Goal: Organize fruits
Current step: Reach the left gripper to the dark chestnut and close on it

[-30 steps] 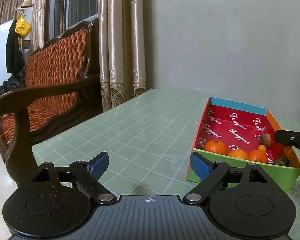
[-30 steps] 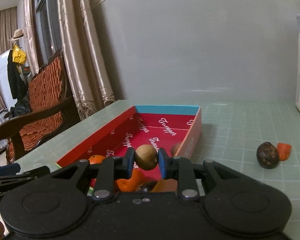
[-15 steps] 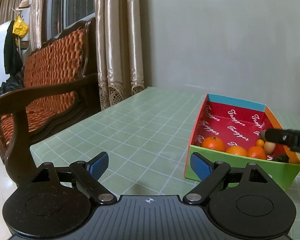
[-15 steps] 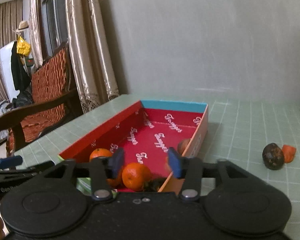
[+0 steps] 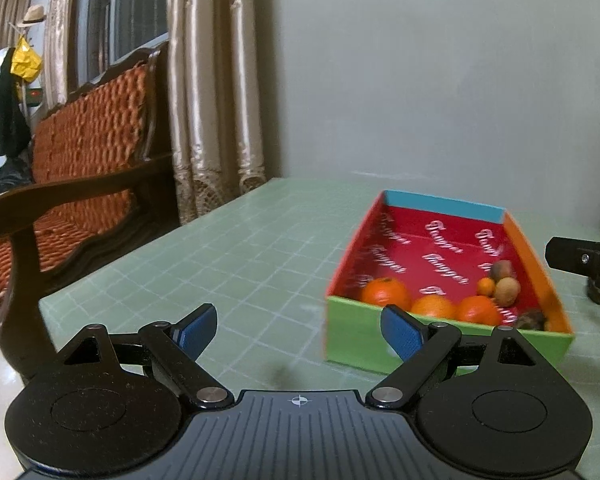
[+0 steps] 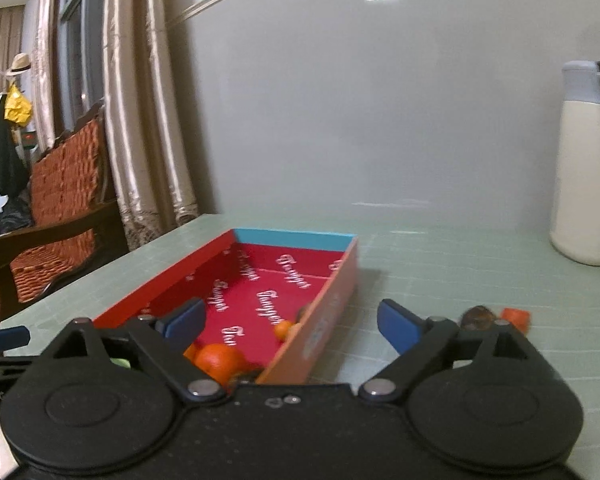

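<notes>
Wooden bench (image 5: pixel 80 168) with orange cushions, beige curtains (image 5: pixel 216 80), cream jug (image 6: pixel 586 176)

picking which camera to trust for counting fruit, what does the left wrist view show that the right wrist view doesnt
Only the left wrist view: the whole fruit pile, three large oranges, a small orange, a tan round fruit, dark fruit in the near corner, and the box's green end wall.

Only the right wrist view: a dark round fruit and an orange-red piece on the table outside the box, beside the right gripper, whose jaws are opening with nothing between them; the whole cream jug.

Both: the red-lined box, green tablecloth, wooden bench, curtains.
</notes>
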Demonstrator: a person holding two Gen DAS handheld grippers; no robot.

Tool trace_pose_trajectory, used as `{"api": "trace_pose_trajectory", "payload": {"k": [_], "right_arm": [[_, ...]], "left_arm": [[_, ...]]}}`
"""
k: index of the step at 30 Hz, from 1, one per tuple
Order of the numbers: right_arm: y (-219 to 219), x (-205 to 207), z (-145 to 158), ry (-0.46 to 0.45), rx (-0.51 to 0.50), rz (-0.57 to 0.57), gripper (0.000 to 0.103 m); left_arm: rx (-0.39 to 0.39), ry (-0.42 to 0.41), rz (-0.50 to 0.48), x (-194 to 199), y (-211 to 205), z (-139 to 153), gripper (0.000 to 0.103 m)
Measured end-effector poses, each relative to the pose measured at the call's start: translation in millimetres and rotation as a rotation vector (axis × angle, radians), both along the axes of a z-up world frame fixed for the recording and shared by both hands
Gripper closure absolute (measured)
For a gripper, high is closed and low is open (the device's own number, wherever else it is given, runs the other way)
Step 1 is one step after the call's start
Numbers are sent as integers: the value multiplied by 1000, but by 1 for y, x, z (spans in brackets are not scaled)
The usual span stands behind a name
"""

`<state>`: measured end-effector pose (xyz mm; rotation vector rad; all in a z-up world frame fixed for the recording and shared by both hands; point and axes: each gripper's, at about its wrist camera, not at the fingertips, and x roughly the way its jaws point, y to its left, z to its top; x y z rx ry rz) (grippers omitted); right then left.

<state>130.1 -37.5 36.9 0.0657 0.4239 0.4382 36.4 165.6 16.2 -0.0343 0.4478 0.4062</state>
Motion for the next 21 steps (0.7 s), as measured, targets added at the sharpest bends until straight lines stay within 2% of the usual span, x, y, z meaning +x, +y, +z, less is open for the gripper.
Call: {"api": "trace_pose_trajectory", "payload": {"k": [10, 14, 21], "right_arm": [[-52, -6, 2, -32, -7, -158, 6], [-77, -8, 1, -52, -37, -314, 1], [-129, -15, 3, -58, -16, -533, 0]], "left_arm": [[73, -54, -109, 6, -52, 6, 14], [89, -65, -152, 9, -70, 7, 14], [116, -71, -245, 17, -107, 5, 14]]}}
